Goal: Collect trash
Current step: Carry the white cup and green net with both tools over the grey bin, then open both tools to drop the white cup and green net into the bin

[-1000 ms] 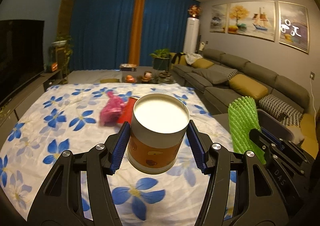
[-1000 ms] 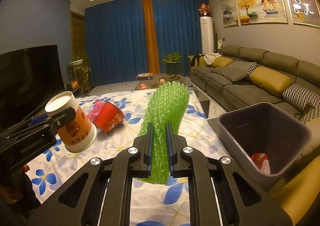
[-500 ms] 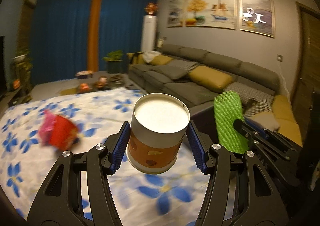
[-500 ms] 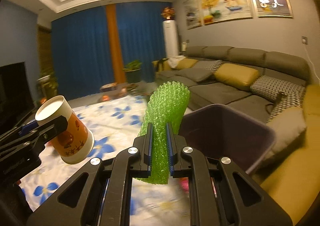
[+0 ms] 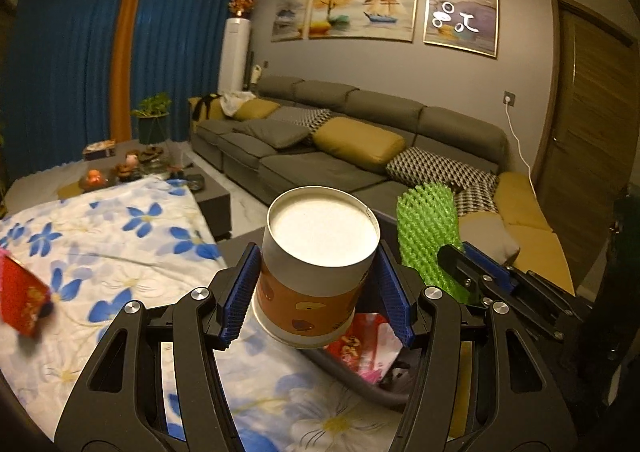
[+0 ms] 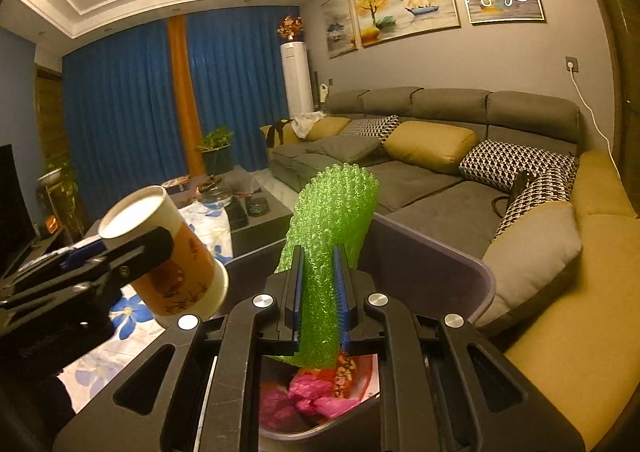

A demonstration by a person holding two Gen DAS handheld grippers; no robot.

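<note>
My left gripper [image 5: 316, 292] is shut on a white and orange paper cup [image 5: 316, 272], held over the near rim of the grey trash bin [image 5: 384, 392]. The cup also shows in the right wrist view [image 6: 168, 256]. My right gripper [image 6: 318, 288] is shut on a green foam net sleeve [image 6: 332, 220], held upright above the open trash bin [image 6: 440, 264]. The sleeve also shows in the left wrist view [image 5: 428, 232]. Red and pink wrappers [image 6: 320, 392] lie inside the bin.
A table with a white, blue-flowered cloth [image 5: 120, 244] lies to the left, with a red wrapper [image 5: 20, 304] on it. A grey sofa with yellow cushions [image 6: 432, 144] runs behind and to the right of the bin. A low coffee table [image 5: 132, 168] stands farther back.
Both grippers have swung right from over the table to above the trash bin, still holding the cup and the green sleeve. The bin's inside now shows below the right gripper.
</note>
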